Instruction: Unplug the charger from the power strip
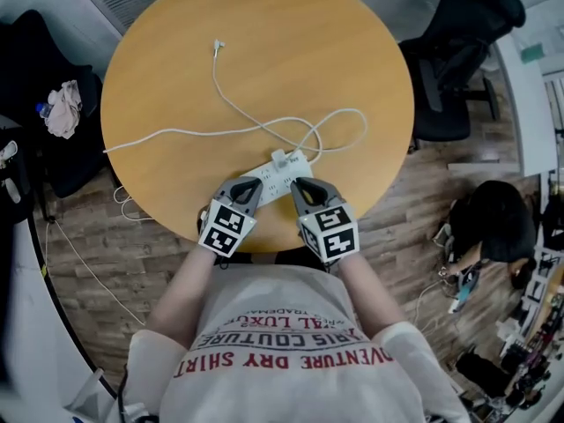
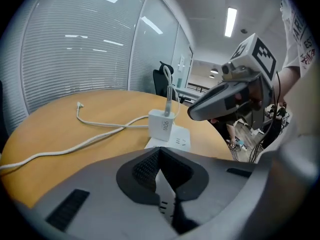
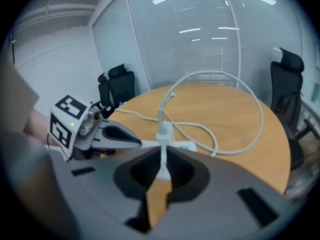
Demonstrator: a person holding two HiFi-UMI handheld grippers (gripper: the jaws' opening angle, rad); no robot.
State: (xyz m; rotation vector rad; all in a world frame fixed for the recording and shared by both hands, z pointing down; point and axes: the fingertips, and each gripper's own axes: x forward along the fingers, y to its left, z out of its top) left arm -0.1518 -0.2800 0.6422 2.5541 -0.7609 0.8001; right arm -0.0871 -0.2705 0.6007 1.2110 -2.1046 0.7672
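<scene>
The left tongs (image 1: 254,183) are closed and hold nothing, low over the round desk (image 1: 176,69). Between the two tongs lies the white power strip (image 1: 280,176), with the charger (image 1: 279,158) plugged in. The right tongs (image 1: 299,183) are closed and empty too.

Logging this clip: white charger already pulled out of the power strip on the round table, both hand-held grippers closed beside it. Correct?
No: the charger is plugged in, standing upright on the power strip, as the left gripper view shows. The rest holds.
</scene>
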